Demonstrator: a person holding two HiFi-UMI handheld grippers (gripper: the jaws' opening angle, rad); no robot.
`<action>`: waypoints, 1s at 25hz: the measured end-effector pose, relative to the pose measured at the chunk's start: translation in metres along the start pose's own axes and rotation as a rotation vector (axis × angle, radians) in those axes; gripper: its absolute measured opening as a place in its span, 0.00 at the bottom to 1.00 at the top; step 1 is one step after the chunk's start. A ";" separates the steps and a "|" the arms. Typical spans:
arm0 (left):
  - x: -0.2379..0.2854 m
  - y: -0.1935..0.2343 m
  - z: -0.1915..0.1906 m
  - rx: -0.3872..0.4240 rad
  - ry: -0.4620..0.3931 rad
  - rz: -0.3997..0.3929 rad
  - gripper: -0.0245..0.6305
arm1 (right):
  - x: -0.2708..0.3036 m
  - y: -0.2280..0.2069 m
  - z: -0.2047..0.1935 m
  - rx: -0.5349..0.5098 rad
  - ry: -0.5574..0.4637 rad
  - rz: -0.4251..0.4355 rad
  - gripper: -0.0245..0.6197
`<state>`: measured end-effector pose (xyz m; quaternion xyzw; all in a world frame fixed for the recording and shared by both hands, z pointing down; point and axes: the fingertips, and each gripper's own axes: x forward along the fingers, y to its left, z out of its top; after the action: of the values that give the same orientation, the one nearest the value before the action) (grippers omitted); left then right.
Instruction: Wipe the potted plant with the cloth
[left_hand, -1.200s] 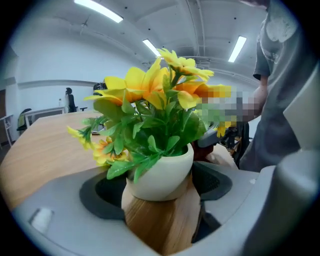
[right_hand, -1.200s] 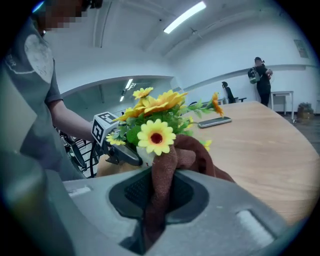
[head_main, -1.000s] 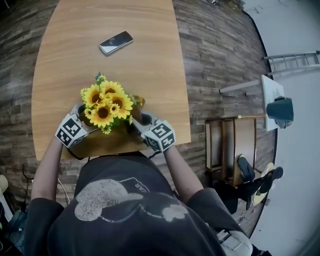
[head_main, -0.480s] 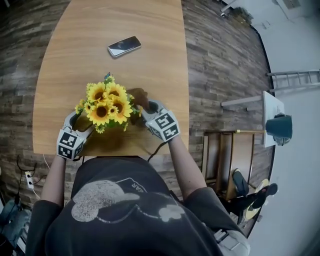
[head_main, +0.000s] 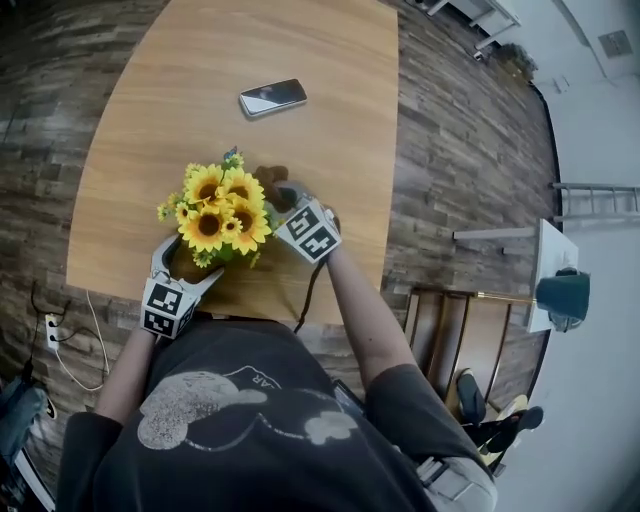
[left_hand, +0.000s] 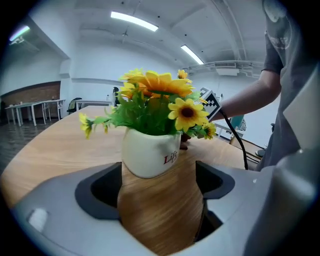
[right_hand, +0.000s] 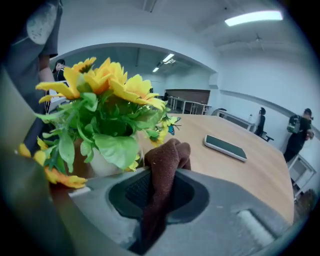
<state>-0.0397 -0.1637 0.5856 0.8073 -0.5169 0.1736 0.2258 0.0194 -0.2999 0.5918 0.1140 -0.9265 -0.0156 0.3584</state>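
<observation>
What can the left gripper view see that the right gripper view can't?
Only the left gripper view shows the red letters on the white pot. The pot stands just past the left tool, whose jaws are opening with nothing gripped. Only the right gripper view shows the brown cloth pinched in the right tool, plus the phone. Both show the yellow sunflowers and the wooden table.
</observation>
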 end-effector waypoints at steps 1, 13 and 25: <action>0.004 -0.003 0.001 0.002 -0.003 0.010 0.80 | 0.003 0.003 -0.001 -0.031 0.009 0.020 0.10; 0.028 -0.002 0.001 0.019 0.006 0.121 0.84 | -0.011 0.047 -0.015 -0.061 -0.016 0.155 0.11; 0.031 0.017 0.012 0.041 -0.003 0.072 0.87 | -0.026 0.119 -0.017 -0.015 -0.043 0.168 0.11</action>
<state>-0.0420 -0.1999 0.5940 0.7929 -0.5423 0.1908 0.2020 0.0257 -0.1777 0.6010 0.0330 -0.9401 0.0052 0.3394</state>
